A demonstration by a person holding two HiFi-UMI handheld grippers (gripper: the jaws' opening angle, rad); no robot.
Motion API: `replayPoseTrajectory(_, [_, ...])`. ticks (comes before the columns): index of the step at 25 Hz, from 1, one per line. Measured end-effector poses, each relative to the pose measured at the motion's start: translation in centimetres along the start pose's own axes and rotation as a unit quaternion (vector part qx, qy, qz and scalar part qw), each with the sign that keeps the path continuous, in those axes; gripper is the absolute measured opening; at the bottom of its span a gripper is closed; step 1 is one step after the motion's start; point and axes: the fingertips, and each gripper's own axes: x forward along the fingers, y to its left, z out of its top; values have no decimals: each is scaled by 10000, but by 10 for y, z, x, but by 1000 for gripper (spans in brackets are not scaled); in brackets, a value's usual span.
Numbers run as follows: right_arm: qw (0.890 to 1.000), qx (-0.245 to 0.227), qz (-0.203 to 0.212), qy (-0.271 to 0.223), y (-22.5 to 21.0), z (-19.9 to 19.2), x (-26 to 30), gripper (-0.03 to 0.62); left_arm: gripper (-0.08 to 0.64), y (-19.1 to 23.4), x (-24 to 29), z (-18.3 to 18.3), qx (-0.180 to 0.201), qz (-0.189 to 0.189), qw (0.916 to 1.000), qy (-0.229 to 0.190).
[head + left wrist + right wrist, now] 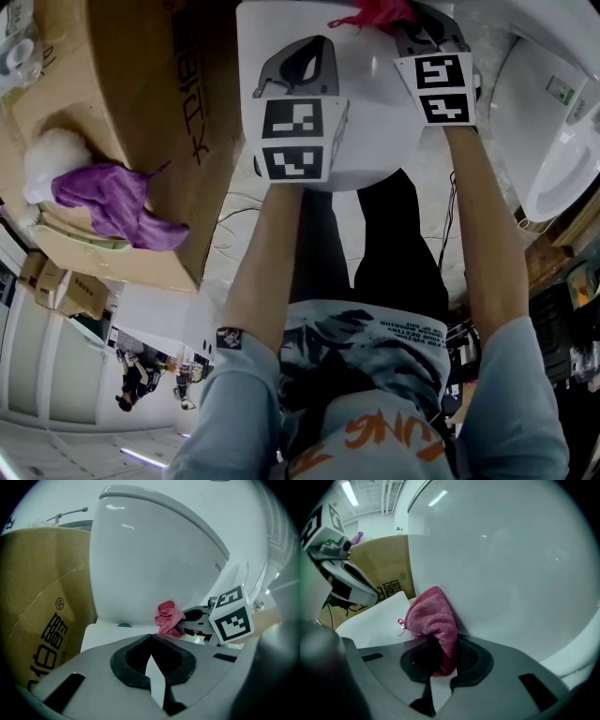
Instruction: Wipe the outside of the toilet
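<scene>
The white toilet [375,122] fills the top of the head view. Its tall rounded upright part [154,559] rises just ahead of both grippers. My right gripper [440,641] is shut on a pink cloth [431,618], and the cloth is pressed against the smooth white toilet surface [511,564]. In the head view the pink cloth [380,14] shows at the top edge, ahead of the right gripper [403,21]. My left gripper [151,637] is shut with nothing in it and hovers over the toilet's flat white part [101,634], left of the cloth [168,618].
A large cardboard box [141,103] stands close on the toilet's left, with a purple cloth [112,202] and a white fluffy thing [52,155] on it. Another white fixture [553,141] stands at the right. Cables lie on the floor by the person's legs.
</scene>
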Motion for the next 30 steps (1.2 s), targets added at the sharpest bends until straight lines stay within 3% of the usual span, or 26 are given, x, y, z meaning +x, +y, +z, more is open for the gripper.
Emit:
replayPoseTrajectory(17, [9994,311,-132,-41,-48,-45,-29,69,20,-66,27,1,314,-151,9992,174])
replayPoseTrajectory(26, [9971,711,-264,-47,-77,-69,-45,67,20,-93,39,5,462,-183,9986,192])
replayPoseTrajectory(30, [9923,1158,-368,260,-88,-97,-47,67,20,-101,41,4,516,-118,9985,151])
